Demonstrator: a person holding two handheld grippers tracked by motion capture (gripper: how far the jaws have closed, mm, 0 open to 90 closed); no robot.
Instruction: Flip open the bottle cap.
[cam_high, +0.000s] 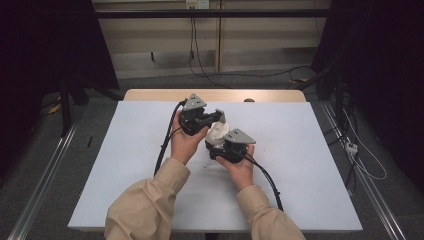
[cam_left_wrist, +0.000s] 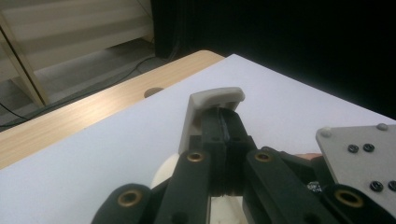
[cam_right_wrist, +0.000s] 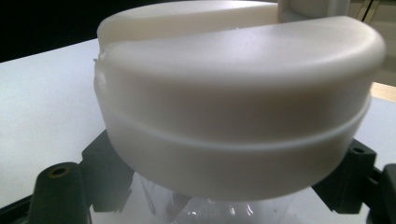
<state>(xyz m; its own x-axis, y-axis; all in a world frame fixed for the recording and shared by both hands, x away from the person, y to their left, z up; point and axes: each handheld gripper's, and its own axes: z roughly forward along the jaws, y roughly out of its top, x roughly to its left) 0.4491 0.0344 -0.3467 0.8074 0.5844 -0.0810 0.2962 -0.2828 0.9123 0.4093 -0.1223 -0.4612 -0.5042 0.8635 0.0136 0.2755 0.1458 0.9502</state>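
Near the middle of the white counter (cam_high: 125, 165), a little toward its far edge, both hands hold a white lidded container (cam_high: 218, 133) up between the two grippers. The left gripper (cam_high: 216, 116) reaches in from the left, and its jaws are pressed together on the flip tab of the lid (cam_left_wrist: 215, 98), which stands up pale and curved just past the black jaw tips in the left gripper view. The right gripper (cam_high: 216, 145) sits below and to the right of the container, its jaws clamped on the clear body under the lid; in the right gripper view the broad white cap (cam_right_wrist: 238, 102) looms close, with a seam running around it and clear plastic (cam_right_wrist: 219, 207) just beneath, flanked by the black jaw parts.

The two grippers are nearly touching each other. All around them the counter lies open: wide bare stretches to the left, right and near side. A strip of bare wood (cam_high: 215, 95) runs along the far edge, just beyond the left gripper. Cables (cam_high: 165, 145) trail back from each gripper toward the person's tan sleeves (cam_high: 150, 200).
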